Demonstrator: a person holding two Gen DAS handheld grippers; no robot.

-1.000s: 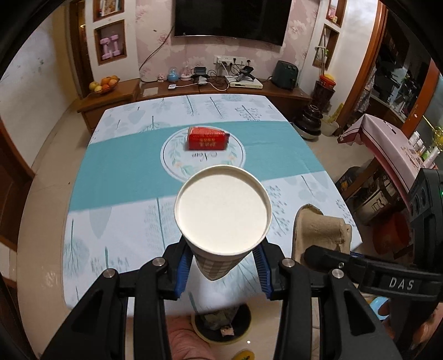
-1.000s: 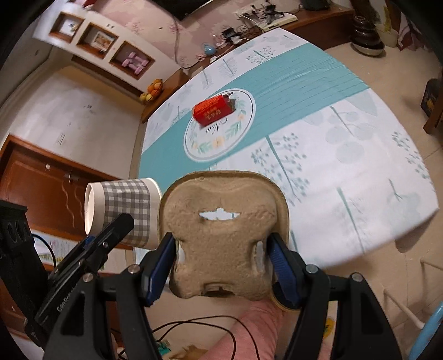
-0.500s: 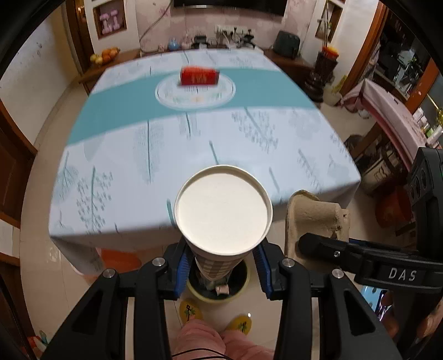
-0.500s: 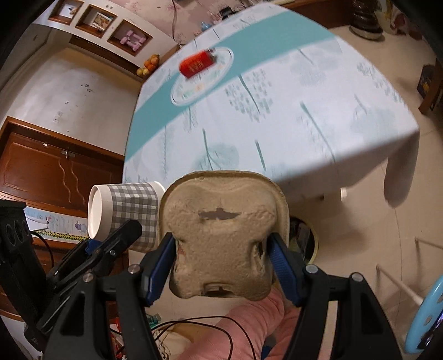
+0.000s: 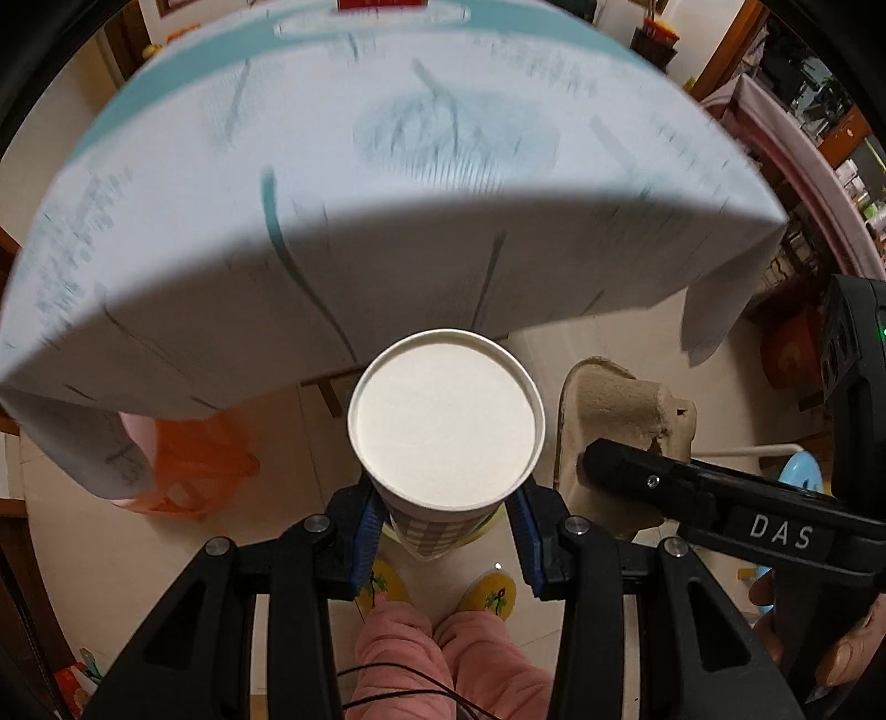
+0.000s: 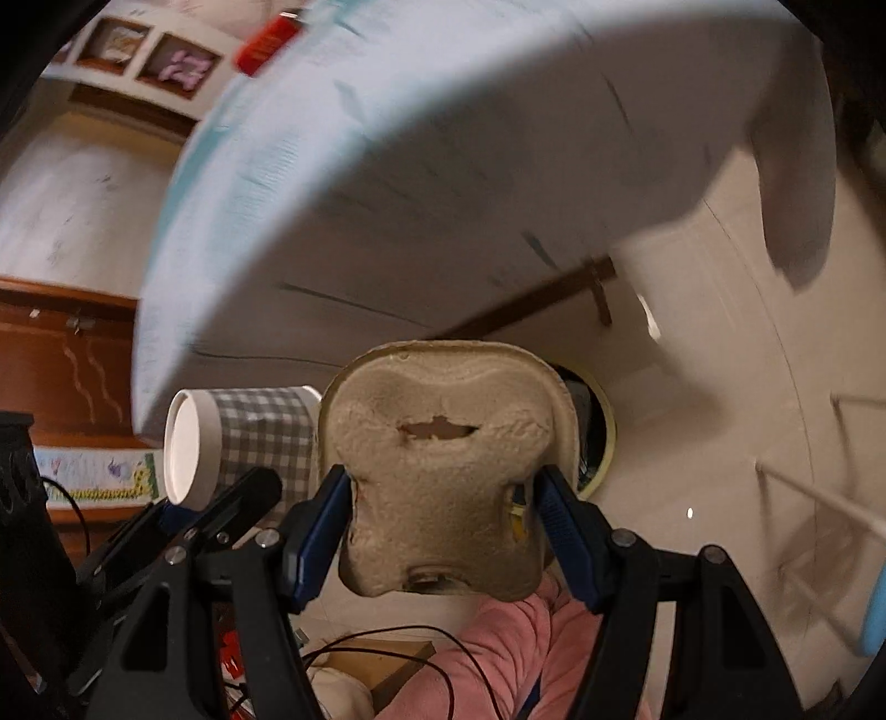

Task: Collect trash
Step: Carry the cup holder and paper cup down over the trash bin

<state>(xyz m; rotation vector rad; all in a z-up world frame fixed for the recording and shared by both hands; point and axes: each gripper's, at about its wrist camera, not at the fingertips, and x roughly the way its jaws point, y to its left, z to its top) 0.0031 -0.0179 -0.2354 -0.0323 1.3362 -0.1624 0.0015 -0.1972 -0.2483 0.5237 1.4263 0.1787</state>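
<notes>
One table, draped in a white and teal cloth with a leaf print; motion-blurred in both views, its far end cut off at the top edge.
One orange plastic bag on the floor under the table's left corner, partly covered by hanging cloth.
Two grippers, side by side below the table edge. Left gripper: blue-padded fingers clamped on the cup. Right gripper: fingers clamped on the carrier's two sides.
One pulp cup carrier, brown, a torn slot in its middle; in the left view only its edge shows, to the right of the cup.
One paper cup, grey check outside, white inside, mouth facing the left camera, base hidden between the fingers.
One yellow-rimmed bin on the floor, mostly hidden behind the carrier.
One red box, far on the table, blurred, lettering unreadable.
Two yellow slippers under pink trouser legs.
</notes>
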